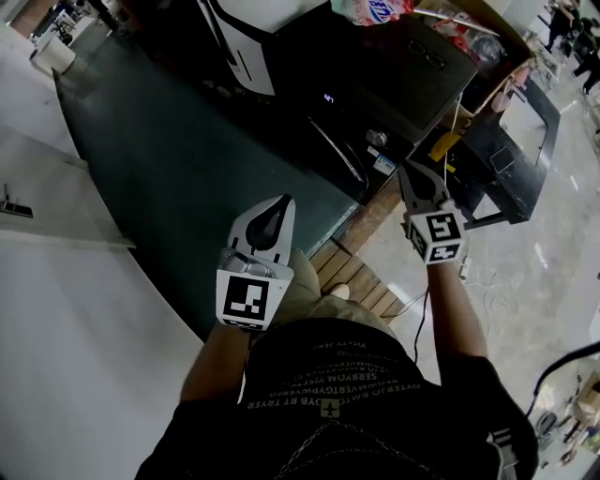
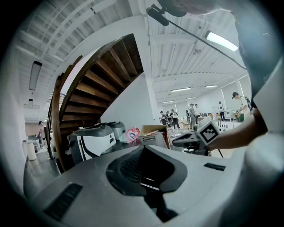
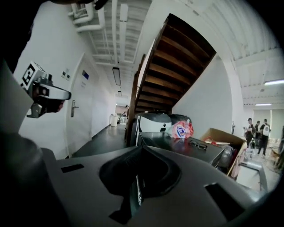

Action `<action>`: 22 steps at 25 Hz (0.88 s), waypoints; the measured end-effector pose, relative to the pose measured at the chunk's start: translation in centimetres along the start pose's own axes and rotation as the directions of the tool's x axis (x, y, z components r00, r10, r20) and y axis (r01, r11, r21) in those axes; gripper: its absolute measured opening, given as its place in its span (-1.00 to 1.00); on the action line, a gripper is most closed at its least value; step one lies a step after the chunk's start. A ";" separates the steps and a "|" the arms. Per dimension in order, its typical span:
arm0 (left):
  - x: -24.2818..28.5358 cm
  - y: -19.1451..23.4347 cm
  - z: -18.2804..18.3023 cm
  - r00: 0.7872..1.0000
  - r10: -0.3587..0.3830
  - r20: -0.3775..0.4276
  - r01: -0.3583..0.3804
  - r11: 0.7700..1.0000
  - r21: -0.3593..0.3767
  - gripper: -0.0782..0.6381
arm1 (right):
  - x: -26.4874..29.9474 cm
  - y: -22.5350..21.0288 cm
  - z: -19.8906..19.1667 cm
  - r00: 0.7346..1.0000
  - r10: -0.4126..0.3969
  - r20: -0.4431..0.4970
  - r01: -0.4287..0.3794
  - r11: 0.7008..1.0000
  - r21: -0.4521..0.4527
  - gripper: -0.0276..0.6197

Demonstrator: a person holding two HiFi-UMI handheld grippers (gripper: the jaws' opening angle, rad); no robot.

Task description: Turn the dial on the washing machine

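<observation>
The dark washing machine stands ahead of me, and it shows in the right gripper view too. Its front panel carries a small lit display and a small round silver knob, which looks like the dial. My right gripper hangs just short of the machine's front right corner, shut, with nothing between its jaws. My left gripper is held lower and to the left over the dark floor. It is also shut and empty. Neither gripper touches the machine.
A white and black appliance stands left of the washer. Behind it are a red and white bag and a cardboard box. A wooden staircase rises above. Wooden slats lie at my feet. Several people stand far off.
</observation>
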State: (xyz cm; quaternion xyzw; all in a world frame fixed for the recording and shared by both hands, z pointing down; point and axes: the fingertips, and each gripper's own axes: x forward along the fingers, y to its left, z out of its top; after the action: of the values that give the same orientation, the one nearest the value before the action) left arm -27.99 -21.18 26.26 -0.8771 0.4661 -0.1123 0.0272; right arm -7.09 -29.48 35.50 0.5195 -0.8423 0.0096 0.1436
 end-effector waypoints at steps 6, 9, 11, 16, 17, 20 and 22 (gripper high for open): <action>-0.9 -0.8 2.9 1.000 -0.027 0.015 0.027 1.000 -0.003 -0.77 | -8.9 1.0 4.0 0.997 -0.045 0.055 0.043 0.998 0.051 -0.92; -0.7 -2.1 4.1 0.998 -0.062 0.015 0.062 0.998 0.022 -0.76 | -11.0 0.6 4.0 0.996 -0.075 0.048 0.073 0.996 0.057 -0.92; -0.2 -3.1 4.4 0.996 -0.090 0.005 0.089 0.995 0.038 -0.76 | -11.6 0.1 4.0 0.995 -0.094 0.038 0.092 0.994 0.051 -0.92; 2.5 -6.2 5.2 0.985 -0.172 0.004 0.172 0.983 0.058 -0.76 | -13.5 -1.4 5.6 0.989 -0.141 0.053 0.139 0.990 0.037 -0.92; 3.0 -6.6 5.3 0.982 -0.190 0.005 0.190 0.980 0.064 -0.76 | -13.7 -1.6 5.8 0.987 -0.151 0.053 0.149 0.988 0.040 -0.92; 5.0 -7.5 5.0 0.971 -0.241 -0.004 0.241 0.967 0.078 -0.76 | -13.2 -2.3 5.9 0.985 -0.167 0.039 0.165 0.985 0.045 -0.92; 6.6 -7.7 4.7 0.964 -0.264 -0.010 0.264 0.961 0.077 -0.76 | -12.5 -2.5 6.0 0.986 -0.165 0.028 0.164 0.986 0.039 -0.92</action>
State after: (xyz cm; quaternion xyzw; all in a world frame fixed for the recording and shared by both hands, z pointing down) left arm -17.15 -22.53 24.04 -0.9298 0.3401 -0.1329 0.0462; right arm -1.01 -20.68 26.27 0.5897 -0.7985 0.0048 0.1212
